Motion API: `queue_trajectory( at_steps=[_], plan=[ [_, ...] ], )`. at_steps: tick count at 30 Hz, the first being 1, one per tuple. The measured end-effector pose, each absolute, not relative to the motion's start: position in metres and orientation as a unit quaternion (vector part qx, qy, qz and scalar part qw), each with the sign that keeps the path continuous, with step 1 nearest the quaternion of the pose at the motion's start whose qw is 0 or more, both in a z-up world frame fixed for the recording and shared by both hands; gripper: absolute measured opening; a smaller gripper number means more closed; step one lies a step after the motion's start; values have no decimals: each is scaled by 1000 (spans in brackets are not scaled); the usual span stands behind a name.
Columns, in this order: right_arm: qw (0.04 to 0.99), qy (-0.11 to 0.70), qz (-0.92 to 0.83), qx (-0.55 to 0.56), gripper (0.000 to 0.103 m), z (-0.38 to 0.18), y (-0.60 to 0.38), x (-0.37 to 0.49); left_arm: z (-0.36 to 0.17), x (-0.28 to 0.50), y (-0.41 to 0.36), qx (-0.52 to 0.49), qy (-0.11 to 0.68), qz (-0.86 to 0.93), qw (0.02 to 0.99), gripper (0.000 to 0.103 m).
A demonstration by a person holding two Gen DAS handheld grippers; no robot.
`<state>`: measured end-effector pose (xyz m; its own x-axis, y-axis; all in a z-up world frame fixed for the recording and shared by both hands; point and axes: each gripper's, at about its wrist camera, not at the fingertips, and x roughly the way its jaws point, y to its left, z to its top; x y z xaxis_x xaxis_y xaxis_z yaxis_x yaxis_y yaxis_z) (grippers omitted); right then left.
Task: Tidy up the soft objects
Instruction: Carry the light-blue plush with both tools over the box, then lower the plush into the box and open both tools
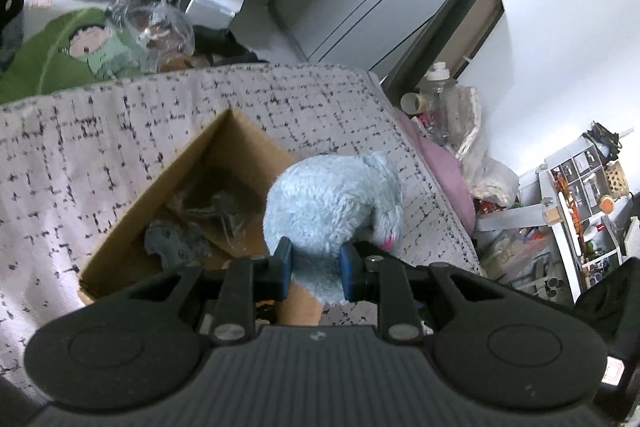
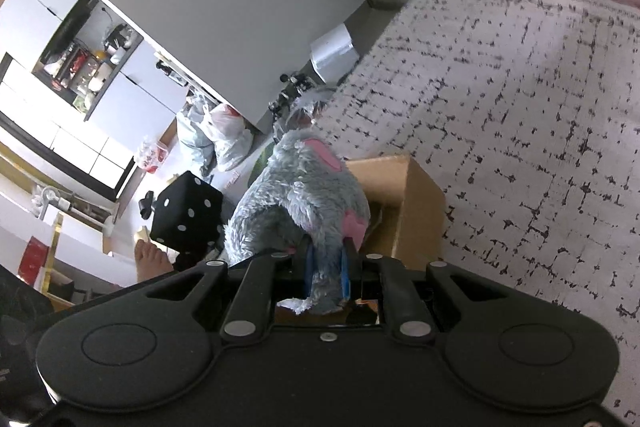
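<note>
1. Left wrist view. Plush toy (image 1: pixel 334 203), pale blue-grey with a pink spot, is pinched at its lower end by the left gripper (image 1: pixel 316 267); the blue fingers (image 1: pixel 285 263) press into the fur from both sides. The toy hangs over the right-hand edge of the open cardboard box (image 1: pixel 180 211), which sits on the patterned bed cover (image 1: pixel 340 107).
2. Box contents: a dark grey soft item (image 1: pixel 176 241) and some crinkled clear wrapping; neither can be identified further.
3. Judged step: carrying the toy to the box. Next move calls for shifting the toy inward past the box rim, lowering it, then spreading the jaws.
4. Right wrist view. Right gripper (image 2: pixel 326 273) also has its jaws closed on grey fur, gripping a narrow part of the plush toy (image 2: pixel 296 211). The toy hangs beside the near corner of the box (image 2: pixel 404 203).
5. Whether both grippers hold one toy or two is not certain.
6. Hidden: box interior is out of sight in this view; the toy's face is not visible; gripper bodies block the near bed edge.
</note>
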<state>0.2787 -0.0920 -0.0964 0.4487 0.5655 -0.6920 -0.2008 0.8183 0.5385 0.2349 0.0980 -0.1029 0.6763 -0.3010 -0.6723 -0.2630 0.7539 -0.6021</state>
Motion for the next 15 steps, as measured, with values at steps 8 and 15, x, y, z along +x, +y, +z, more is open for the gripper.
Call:
queue_trajectory(
  at_steps=[8,15],
  plan=[
    [819,496,232,173,15,-123,-89,297,-138,252,105,-375,427,-8,823,23],
    [813,509,237,154,17,-139,-83,311,-153,271,106,-363,451,7,815,24]
  ],
)
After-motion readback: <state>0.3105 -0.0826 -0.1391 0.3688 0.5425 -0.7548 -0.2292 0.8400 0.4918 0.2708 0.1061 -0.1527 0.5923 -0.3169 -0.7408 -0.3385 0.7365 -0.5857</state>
